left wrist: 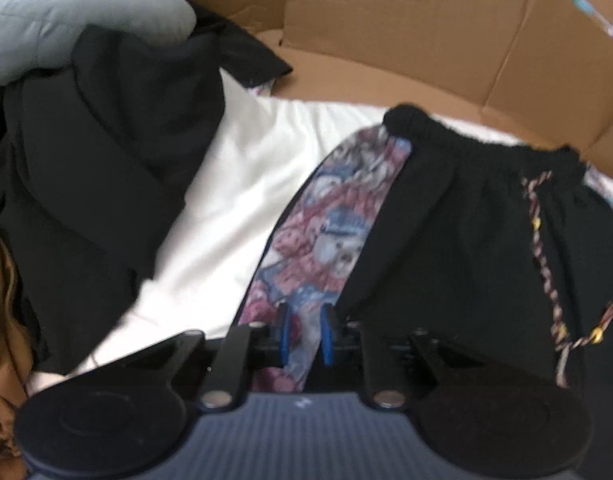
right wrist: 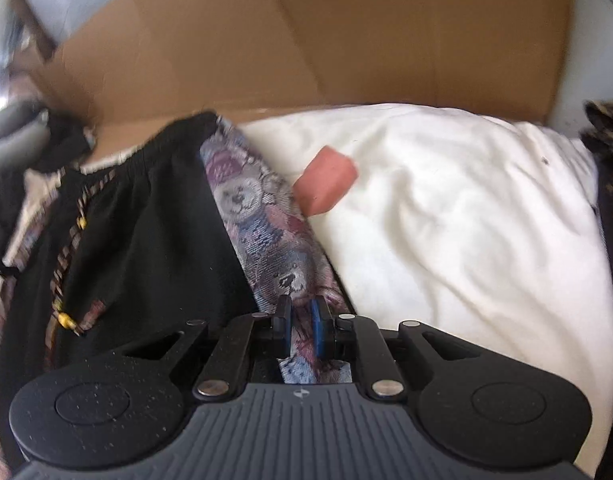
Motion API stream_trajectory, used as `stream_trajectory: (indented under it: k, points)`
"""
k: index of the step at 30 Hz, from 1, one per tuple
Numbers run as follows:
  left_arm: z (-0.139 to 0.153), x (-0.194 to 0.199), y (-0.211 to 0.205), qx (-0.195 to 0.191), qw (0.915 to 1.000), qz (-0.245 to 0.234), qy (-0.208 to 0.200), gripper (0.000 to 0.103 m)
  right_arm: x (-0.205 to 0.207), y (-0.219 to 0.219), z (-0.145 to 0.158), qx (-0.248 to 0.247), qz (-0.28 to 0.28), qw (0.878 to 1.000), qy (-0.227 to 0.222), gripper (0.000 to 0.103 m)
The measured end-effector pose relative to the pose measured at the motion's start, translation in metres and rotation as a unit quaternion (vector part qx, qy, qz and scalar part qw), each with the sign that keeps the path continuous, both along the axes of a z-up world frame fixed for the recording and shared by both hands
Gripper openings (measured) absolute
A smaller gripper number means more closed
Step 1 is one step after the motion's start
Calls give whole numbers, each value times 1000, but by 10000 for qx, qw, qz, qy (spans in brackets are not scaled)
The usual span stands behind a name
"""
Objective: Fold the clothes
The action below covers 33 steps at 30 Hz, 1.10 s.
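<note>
Black shorts (left wrist: 458, 232) with an elastic waistband and bear-print side panels lie on a white sheet. A braided drawstring (left wrist: 546, 264) with gold beads hangs down their front. My left gripper (left wrist: 305, 322) is shut on the bear-print panel (left wrist: 326, 232) at the left edge of the shorts. In the right wrist view the same shorts (right wrist: 138, 240) lie to the left, and my right gripper (right wrist: 301, 322) is shut on the other bear-print panel (right wrist: 262, 224) at their right edge.
A heap of black clothes (left wrist: 98, 152) with a grey padded item (left wrist: 66, 20) on top lies at the left, brown fabric (left wrist: 2, 320) beside it. Cardboard walls (left wrist: 406, 32) (right wrist: 306, 40) stand behind. A pink block (right wrist: 326, 180) rests on the white sheet (right wrist: 466, 220). Dark patterned cloth (right wrist: 610, 160) at right.
</note>
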<state>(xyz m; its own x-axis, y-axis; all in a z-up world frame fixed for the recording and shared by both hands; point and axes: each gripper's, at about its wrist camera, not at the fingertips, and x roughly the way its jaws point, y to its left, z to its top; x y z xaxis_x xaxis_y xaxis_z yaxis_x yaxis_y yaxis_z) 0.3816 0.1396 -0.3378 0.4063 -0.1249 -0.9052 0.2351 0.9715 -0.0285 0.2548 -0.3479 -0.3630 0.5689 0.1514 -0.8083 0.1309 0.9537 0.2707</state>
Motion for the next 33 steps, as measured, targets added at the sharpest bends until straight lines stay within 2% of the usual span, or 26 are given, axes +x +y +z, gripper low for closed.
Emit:
stream_trajectory:
  k: [6,17,33]
  points:
    - [2,0,6,-112,9998,131,-36,19,27,9,5,1,194,9997,-128,11]
    - [11,16,-9,-265,9994,-25,-231,19,79,18,6,-85,337,9993,-153,11]
    - [-10,60,-50,-203,9995,-99,-233,19,124,41,0,-297,464,9984,-156,13]
